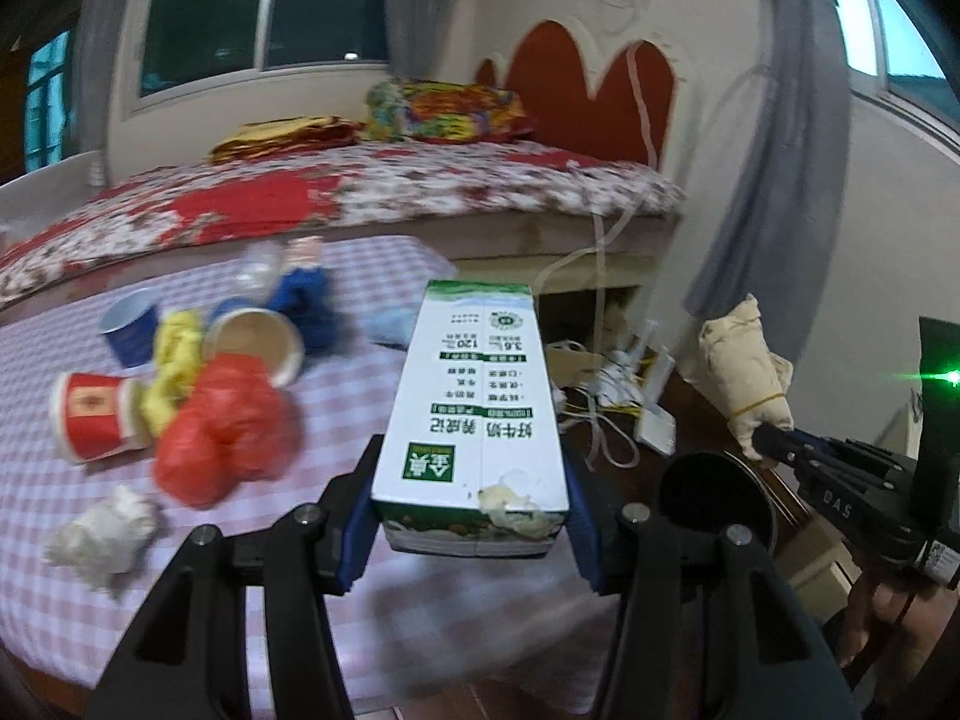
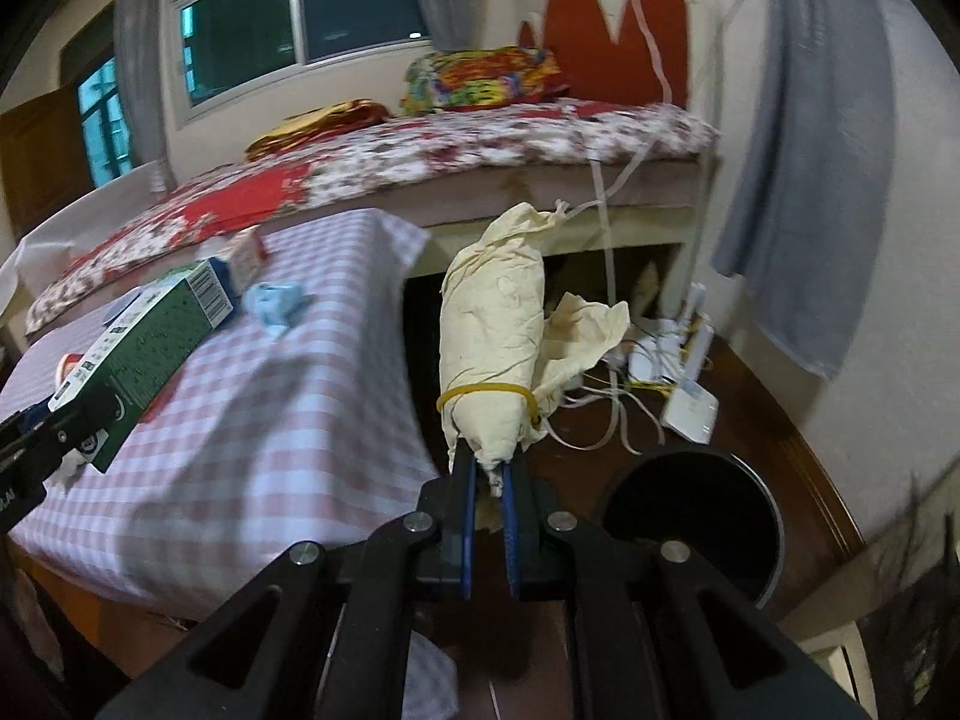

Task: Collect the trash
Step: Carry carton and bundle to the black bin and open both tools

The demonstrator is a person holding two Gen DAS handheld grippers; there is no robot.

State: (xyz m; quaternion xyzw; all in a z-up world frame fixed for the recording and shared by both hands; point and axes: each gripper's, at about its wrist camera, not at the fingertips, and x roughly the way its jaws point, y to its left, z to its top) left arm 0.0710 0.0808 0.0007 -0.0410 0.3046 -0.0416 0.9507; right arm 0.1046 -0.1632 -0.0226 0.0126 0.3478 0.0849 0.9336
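Left tool (image 1: 471,516) grips white-green carton (image 1: 474,396).

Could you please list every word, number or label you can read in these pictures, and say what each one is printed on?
"好牛奶 养成记": milk carton held in the left gripper, seen upside down.
"金典": green logo on the same carton.
"3.6" and "120": carton's upper panel; the small print around them is too small to read.
"DAS": body of the right gripper, in the left wrist view.
Barcode on the carton: digits unreadable.
Red paper cup: emblem blurred.
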